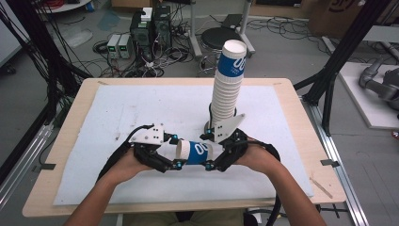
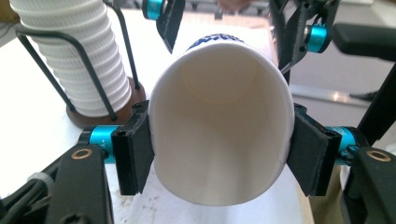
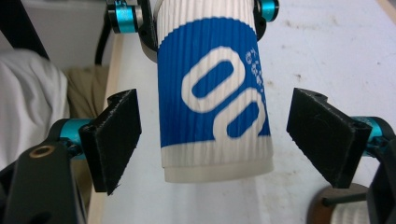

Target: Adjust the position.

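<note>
Left tongs (image 2: 219, 154) clamp paper cup (image 2: 219, 135) rim; right tongs (image 3: 219, 140) spread, clear of cup

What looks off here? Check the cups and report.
The paper cup clamped in the left gripper is squeezed out of round: its rim is oval between the pads. The right gripper stands open around its base. The cup stack leans slightly right in its holder. No spills.

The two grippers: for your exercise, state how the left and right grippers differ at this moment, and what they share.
The left gripper is shut on the paper cup near its open rim; the right gripper stands open, pads clear of the cup's base end. The left pads squeeze the rim oval; the right touch nothing. Both have black jaws with blue fittings.
</note>
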A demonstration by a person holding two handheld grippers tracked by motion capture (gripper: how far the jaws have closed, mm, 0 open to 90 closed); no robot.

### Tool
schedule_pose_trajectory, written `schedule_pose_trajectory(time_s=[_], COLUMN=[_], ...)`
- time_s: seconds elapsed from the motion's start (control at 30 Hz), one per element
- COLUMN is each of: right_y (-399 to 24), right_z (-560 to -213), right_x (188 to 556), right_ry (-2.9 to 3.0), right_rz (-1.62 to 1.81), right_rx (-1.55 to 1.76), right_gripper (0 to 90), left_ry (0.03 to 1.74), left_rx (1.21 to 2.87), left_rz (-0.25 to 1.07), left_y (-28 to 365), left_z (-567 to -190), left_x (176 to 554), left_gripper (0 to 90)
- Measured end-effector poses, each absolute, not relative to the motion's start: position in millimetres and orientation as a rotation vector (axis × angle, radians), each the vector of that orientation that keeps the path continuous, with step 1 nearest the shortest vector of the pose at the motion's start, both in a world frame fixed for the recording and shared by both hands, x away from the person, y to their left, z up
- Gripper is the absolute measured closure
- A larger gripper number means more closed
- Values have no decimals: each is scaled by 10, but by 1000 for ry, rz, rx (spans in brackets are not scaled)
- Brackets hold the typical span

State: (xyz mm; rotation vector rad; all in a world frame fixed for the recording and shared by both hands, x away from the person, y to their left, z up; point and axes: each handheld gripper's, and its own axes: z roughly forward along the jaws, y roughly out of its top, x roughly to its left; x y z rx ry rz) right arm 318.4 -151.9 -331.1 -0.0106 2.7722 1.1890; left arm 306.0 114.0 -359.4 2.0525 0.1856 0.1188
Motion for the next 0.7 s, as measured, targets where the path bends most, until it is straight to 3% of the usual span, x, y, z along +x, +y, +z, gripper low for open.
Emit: schedule_pose_trajectory(time_s=[0.7], right_y=[-1193], right_z=[-3295], right_x=[3206], right_ry=[2868], right_rz=[846], right_rx=[-91], right_gripper=[181], left_ry=[214], left_rx=[2243], left_rz=[93], left_y=[964], left_z=[-3407], left_x=[3126], left_gripper=[316])
